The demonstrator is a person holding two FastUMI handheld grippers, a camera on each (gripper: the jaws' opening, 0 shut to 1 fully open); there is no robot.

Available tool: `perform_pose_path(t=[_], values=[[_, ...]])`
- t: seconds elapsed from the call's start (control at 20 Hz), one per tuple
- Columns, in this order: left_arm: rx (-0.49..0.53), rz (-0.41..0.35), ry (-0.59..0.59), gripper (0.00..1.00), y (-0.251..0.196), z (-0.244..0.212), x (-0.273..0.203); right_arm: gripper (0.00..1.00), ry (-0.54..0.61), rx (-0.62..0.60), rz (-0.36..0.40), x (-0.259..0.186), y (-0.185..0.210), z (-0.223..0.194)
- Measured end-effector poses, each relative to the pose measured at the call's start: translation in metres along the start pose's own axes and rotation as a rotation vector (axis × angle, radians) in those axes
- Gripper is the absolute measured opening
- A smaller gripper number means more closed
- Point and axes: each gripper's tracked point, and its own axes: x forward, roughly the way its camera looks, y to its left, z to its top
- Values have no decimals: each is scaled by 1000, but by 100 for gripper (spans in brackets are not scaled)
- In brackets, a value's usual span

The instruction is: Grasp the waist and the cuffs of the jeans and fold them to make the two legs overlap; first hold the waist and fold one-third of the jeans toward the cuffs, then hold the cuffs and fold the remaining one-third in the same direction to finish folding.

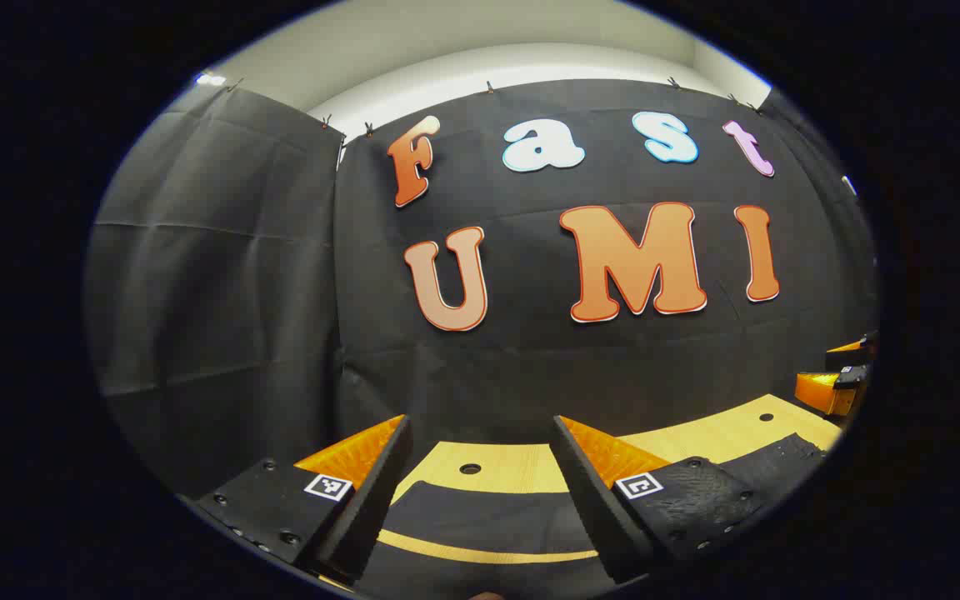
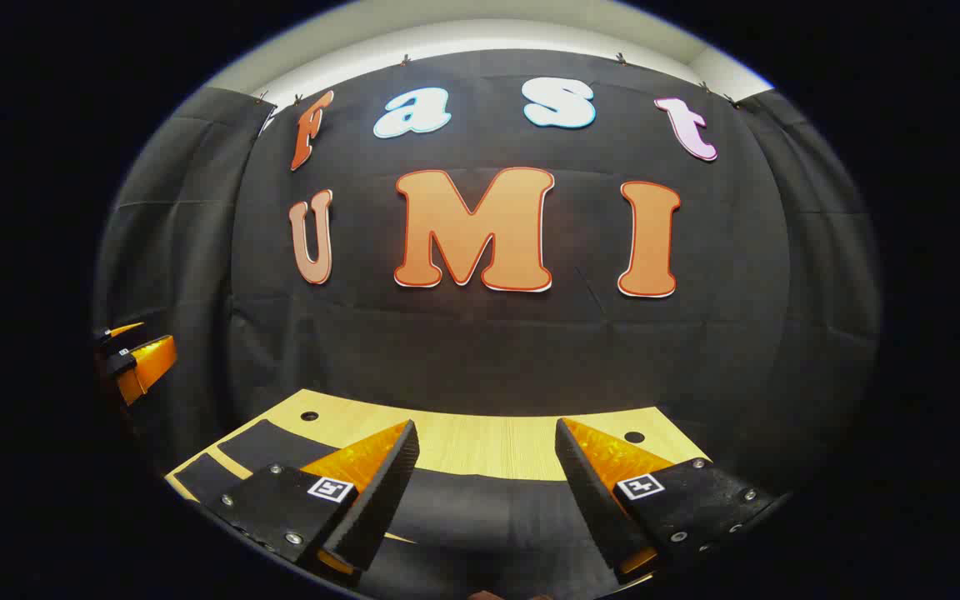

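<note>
1. The jeans (image 1: 480,517) lie flat on the table (image 1: 722,437), which stands in front of the booth wall (image 1: 222,292).
2. In the left gripper view, the left gripper (image 1: 480,471) hangs over the jeans, fingers apart; the right gripper (image 1: 838,379) is far to its right.
3. In the right gripper view, the right gripper (image 2: 484,475) hangs spread over the jeans (image 2: 480,508), with the left gripper (image 2: 134,358) far to its left.

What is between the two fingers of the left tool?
In the left gripper view, the left tool has its fingers spread apart. Between them lie the dark jeans, with strips of the wooden table showing; nothing is gripped.
</note>
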Motion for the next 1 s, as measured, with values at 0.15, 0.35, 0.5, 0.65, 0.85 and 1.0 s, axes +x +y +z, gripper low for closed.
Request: perform_pose_path(t=[0.15, 0.35, 0.5, 0.65, 0.85, 1.0], values=[[-7, 1, 10, 99, 0, -2, -1, 99, 5, 10, -16, -2, -6, -2], [-18, -1, 12, 99, -1, -3, -3, 99, -3, 15, -35, -6, -14, 1], [-12, -17, 17, 99, -9, -6, -5, 99, -8, 7, -36, -7, -13, -1], [-4, -33, 18, 100, -15, -5, -4, 99, -3, 3, -25, -8, -9, -3], [3, -40, 14, 99, -16, -5, -4, 99, -3, -6, -21, -9, -7, -2], [-12, -28, 51, 99, -6, -16, 0, 99, 33, 15, -37, -7, -17, -13]])
